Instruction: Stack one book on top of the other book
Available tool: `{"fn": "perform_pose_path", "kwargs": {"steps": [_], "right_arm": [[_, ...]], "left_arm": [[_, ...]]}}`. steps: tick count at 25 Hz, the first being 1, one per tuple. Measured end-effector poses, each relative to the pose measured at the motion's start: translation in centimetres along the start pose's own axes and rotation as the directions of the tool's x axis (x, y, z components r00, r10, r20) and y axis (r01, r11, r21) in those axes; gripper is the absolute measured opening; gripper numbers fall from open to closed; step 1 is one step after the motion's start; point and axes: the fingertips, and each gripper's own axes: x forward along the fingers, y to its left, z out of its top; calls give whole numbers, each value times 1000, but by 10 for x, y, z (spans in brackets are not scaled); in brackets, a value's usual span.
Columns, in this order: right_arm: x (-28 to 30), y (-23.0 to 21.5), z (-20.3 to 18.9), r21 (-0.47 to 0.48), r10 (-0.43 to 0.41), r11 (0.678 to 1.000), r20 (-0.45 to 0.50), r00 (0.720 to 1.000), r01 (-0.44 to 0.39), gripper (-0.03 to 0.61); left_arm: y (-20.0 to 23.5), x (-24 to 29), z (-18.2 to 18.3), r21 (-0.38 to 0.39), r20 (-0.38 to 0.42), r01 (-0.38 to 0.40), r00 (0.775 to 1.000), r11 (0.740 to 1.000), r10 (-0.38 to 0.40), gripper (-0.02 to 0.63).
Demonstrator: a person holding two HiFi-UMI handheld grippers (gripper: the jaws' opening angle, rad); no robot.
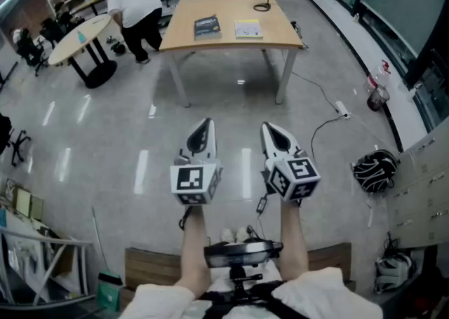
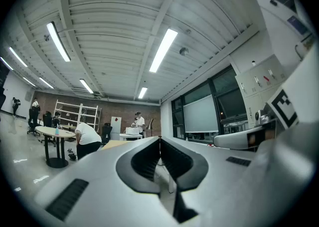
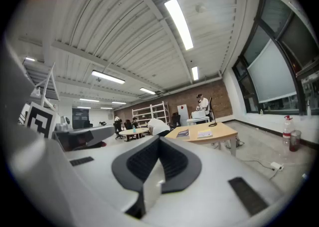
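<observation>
Head view first, and both tools sit low and level over the glossy floor. The left gripper and the right gripper each have their jaws pressed together on nothing, well short of the wooden table. On it the dark book and the pale book lie side by side, apart. This looks like the approach, so the person would do well to walk right up, open one pair of jaws early and come in level at a book's near edge. Left gripper view confirms closed, empty jaws but shows no books, only a bending person beside a round table. Right gripper view, jaws likewise together, does catch both books flat on the tabletop ahead.
</observation>
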Motion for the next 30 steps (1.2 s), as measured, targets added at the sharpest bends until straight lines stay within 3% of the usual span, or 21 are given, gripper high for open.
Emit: {"fn": "perform_pose_path", "kwargs": {"steps": [5,7,9,10,13,17,22,26,30], "right_arm": [[8,-2,-3,-90,36,995,-15,999,-37,-2],[7,-13,-3,-97,42,994,-18,999,-44,-2],[6,-22,-1,-99,58,993,-20,998,-60,0],[6,-25,1,-106,69,992,-20,997,-71,0],[12,-36,0,-111,91,990,-1,996,-90,0],[26,-56,-17,-3,95,995,-2,995,-95,0],[61,-85,-23,25,90,996,-14,996,-90,0],[115,-121,-27,64,85,994,-6,996,-84,0],[192,-168,-19,55,63,997,-27,998,-61,0]], "left_arm": [[1,13,5,-17,-4,-10,1000,1000,9,12],[0,20,0,-104,25,-1,1000,995,4,12],[-8,29,-4,-218,69,66,996,974,-53,12],[-11,34,-5,-230,79,93,994,969,-76,12],[-12,47,-6,-182,74,68,996,981,-55,12],[-6,65,-24,-234,58,10,998,972,4,12],[15,105,-39,-276,41,-18,999,961,30,12],[46,164,-54,-258,39,-30,998,966,42,12],[83,256,-65,-273,37,-31,998,961,43,12]]}}
